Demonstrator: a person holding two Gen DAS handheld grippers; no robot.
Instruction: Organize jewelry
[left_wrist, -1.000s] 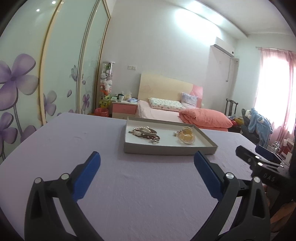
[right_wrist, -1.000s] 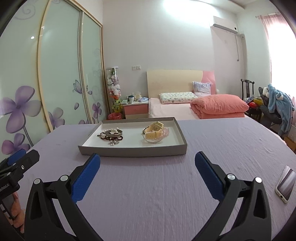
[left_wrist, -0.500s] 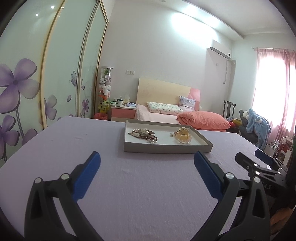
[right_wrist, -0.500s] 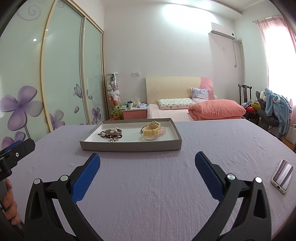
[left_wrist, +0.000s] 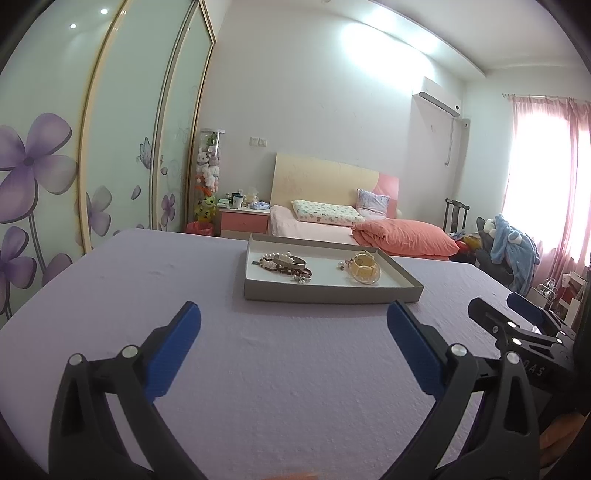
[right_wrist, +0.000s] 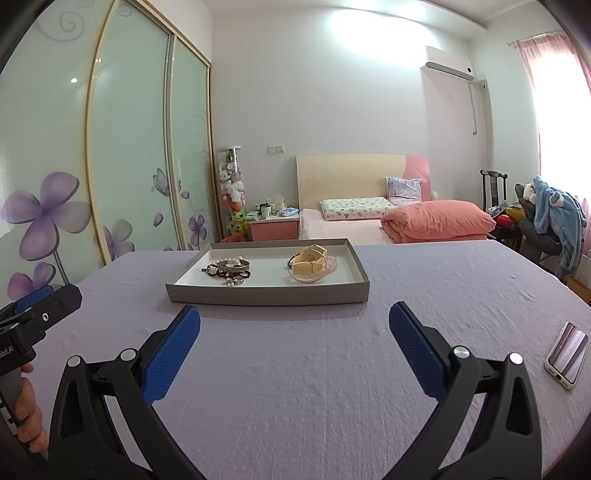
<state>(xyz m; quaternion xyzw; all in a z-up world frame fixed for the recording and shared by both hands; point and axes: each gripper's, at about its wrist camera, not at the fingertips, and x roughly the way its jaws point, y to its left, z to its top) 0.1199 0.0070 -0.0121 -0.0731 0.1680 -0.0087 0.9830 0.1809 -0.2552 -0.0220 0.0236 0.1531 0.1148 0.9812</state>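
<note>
A shallow grey tray (left_wrist: 332, 295) (right_wrist: 266, 295) with a white floor stands on the purple table. In its left half lies a heap of pearl and dark bead bracelets (left_wrist: 283, 264) (right_wrist: 229, 271). In its right half lie a yellow watch (left_wrist: 364, 271) (right_wrist: 308, 262) and a pink bead bracelet (right_wrist: 331, 263). My left gripper (left_wrist: 293, 321) is open and empty, held short of the tray. My right gripper (right_wrist: 294, 321) is open and empty, also short of the tray. Each gripper shows at the edge of the other's view.
A phone (right_wrist: 567, 354) lies on the table at the right, near its edge. The purple tablecloth (left_wrist: 147, 280) covers the table. Behind it are a bed (right_wrist: 369, 221), a wardrobe with sliding doors (right_wrist: 129, 147) on the left and a chair with clothes (right_wrist: 550, 221).
Both grippers have drawn back and risen a little, so the tray looks smaller and farther off. Both stay open. Nothing in the tray has moved.
</note>
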